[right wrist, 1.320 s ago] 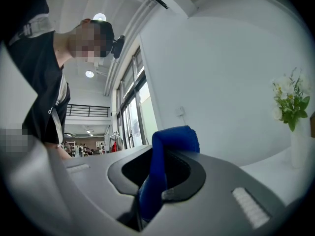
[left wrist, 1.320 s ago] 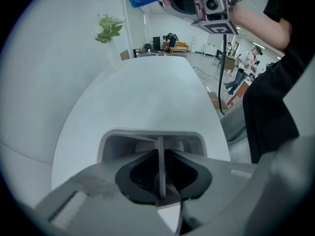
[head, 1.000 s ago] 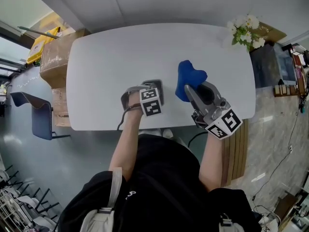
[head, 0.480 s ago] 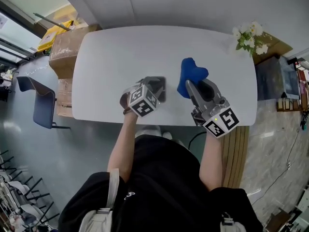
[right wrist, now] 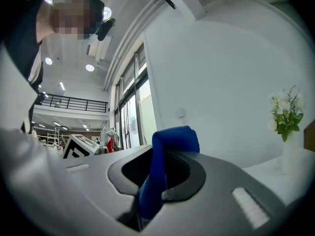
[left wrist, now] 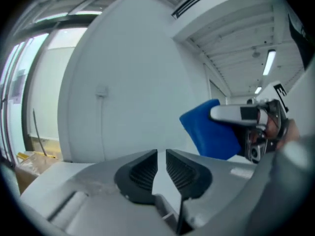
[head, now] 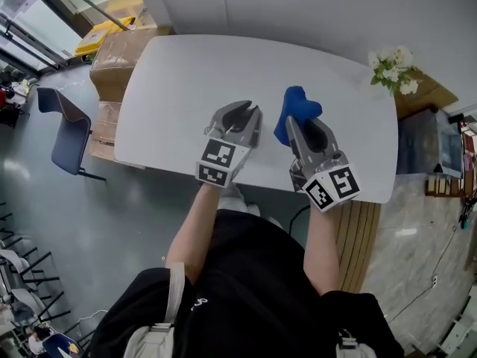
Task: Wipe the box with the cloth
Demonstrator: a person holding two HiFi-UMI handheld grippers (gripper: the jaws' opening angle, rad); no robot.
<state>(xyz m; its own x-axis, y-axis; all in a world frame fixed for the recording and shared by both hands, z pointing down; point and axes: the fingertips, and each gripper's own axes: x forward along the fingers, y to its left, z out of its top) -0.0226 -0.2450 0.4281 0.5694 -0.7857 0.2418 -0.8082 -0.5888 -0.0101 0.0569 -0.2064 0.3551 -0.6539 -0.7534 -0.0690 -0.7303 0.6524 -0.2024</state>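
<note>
My left gripper (head: 240, 109) hangs above the white table (head: 179, 73), near its front edge, pointing about level toward the wall. Its jaws have just been closing a little and now stand a narrow gap apart, with nothing between them. My right gripper (head: 302, 124) is just beside it to the right, also about level, its jaws clamped on the blue cloth (head: 297, 104). The cloth's free end sticks up and forward past the tips, off the tabletop. White flowers (head: 393, 66) stand at the table's far right corner. A cardboard box (head: 119, 54) sits on the floor by the table's left end, with a blue chair (head: 63, 125) near it.
</note>
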